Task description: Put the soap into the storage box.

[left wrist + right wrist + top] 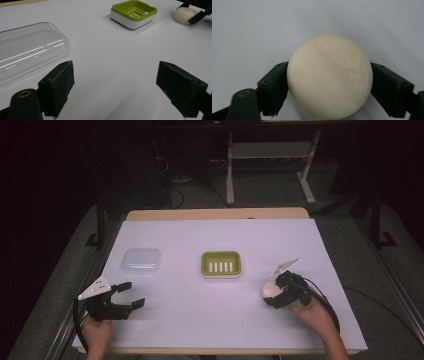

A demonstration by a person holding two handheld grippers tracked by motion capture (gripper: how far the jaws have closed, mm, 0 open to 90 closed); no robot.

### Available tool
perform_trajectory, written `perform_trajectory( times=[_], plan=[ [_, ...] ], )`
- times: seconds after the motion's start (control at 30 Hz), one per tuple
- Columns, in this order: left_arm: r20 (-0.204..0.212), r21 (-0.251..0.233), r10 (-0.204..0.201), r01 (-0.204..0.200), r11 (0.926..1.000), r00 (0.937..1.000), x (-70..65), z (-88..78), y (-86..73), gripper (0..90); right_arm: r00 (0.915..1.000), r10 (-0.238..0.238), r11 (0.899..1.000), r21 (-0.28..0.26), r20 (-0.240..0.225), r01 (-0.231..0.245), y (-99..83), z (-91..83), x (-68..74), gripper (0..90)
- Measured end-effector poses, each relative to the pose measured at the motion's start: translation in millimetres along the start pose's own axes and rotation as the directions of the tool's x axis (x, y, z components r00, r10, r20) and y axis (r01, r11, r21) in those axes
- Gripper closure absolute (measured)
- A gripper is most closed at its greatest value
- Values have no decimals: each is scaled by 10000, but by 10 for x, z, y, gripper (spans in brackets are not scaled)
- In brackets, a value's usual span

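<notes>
The right gripper (329, 82) has its jaws pressed against both sides of the round cream soap (329, 76). The left gripper (115, 85) gapes wide, holding nothing; a clear lid (27, 52) lies just ahead, the green soap dish (133, 12) farther off

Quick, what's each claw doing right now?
Left claw: open, holding nothing.
Right claw: shut on the round soap.
</notes>
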State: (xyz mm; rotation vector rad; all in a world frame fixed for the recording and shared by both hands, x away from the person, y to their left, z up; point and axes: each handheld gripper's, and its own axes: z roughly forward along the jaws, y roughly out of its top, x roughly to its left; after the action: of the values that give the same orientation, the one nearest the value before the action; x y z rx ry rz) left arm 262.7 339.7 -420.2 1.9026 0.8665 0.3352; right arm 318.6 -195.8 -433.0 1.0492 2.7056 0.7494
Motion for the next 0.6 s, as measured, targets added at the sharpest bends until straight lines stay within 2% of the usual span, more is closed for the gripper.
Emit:
perform_trajectory(
  times=[0.17, 0.6],
  plan=[
    [5, 42, 43, -43, 10000, 10000, -4, 3, 3, 145, 9998, -158, 9999, 12, 87, 158, -5, 9, 12, 226],
    [54, 43, 34, -34, 10000, 10000, -16, 20, 2, 145, 9997, -133, 9999, -58, 200, 134, -14, 12, 37, 236]
  ],
)
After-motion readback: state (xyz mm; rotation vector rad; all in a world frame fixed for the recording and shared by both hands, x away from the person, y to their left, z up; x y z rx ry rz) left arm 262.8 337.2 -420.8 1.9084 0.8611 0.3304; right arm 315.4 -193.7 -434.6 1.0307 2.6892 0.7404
